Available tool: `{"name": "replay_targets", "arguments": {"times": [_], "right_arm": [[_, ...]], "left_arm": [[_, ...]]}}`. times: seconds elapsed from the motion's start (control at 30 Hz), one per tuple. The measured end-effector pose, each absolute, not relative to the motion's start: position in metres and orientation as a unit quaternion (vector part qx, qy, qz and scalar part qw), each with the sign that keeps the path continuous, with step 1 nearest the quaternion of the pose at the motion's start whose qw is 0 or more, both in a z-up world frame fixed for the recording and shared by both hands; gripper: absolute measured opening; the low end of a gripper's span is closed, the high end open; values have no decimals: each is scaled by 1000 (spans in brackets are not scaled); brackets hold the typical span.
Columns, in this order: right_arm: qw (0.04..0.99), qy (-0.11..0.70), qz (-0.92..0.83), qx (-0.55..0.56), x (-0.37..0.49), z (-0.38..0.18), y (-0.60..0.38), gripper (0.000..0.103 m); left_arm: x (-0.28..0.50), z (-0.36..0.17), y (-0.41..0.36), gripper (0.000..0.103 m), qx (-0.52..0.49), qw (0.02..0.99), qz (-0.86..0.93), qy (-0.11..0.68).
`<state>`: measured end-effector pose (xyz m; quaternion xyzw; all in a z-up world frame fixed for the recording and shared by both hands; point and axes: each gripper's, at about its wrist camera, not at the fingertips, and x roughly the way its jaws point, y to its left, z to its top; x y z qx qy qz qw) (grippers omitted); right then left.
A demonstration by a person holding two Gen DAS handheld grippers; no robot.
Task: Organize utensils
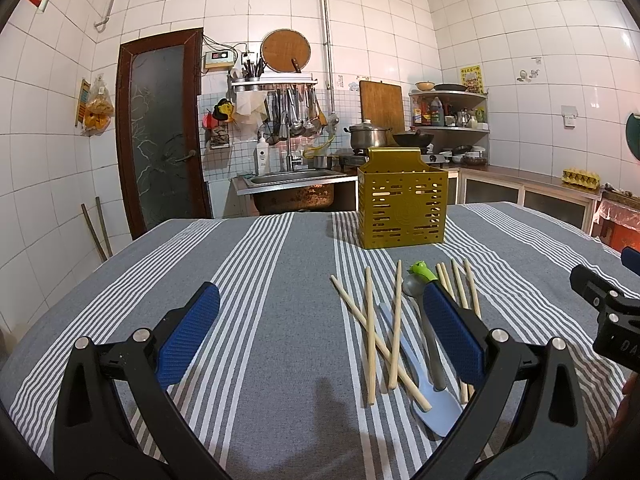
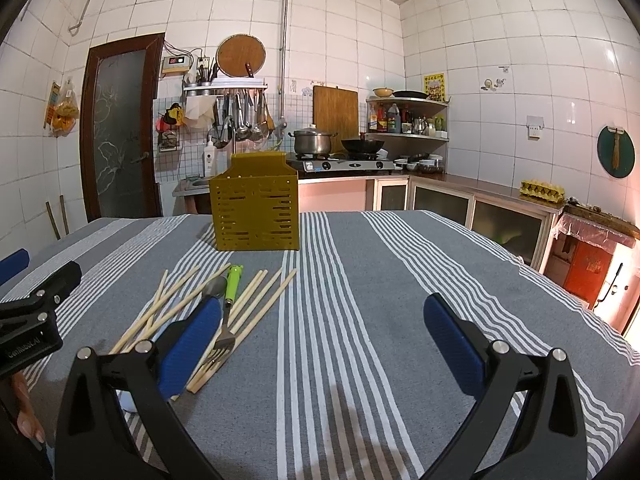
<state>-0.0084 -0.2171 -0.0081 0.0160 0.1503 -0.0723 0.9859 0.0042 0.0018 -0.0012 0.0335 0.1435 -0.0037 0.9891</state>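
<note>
A yellow perforated utensil holder (image 1: 402, 208) stands at the far side of the striped table; it also shows in the right wrist view (image 2: 256, 210). In front of it lie several wooden chopsticks (image 1: 372, 332), a light blue spatula (image 1: 434, 404), a grey spoon (image 1: 430, 340) and a green-handled fork (image 2: 229, 312). More chopsticks (image 2: 256, 312) show in the right wrist view. My left gripper (image 1: 320, 340) is open and empty, left of the pile. My right gripper (image 2: 324, 344) is open and empty, right of the pile.
The table wears a grey and white striped cloth (image 1: 260, 280). Behind it are a sink (image 1: 296, 184), a stove with a pot (image 2: 312, 142) and wok, and counter cabinets (image 2: 480, 208) along the right wall.
</note>
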Motion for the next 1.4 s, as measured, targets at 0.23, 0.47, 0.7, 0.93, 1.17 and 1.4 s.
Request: {"name": "replay_targets", "arguments": {"times": [0.23,0.47,0.7,0.93,1.17,1.4], "right_arm": [[986,156,-58,11,-6,-7,-214,99],[988,143,-54,-1,-11,-5,-207,99],[983,173,-54,5,6,0,-211,99],[974,214,-74,-6,47,11,-209,99],[950,298,-94,17,108,-10,-219,99],[931,344,-123,16,145,-30,-221,99]], "left_arm": [[6,-1,2,98,34,988,-1,148],[16,-6,4,98,35,982,-1,185],[43,-10,11,98,27,970,-2,242],[81,-2,14,98,35,955,-28,293],[128,-7,8,98,26,936,-56,345],[175,-19,-1,98,27,921,-67,383]]}}
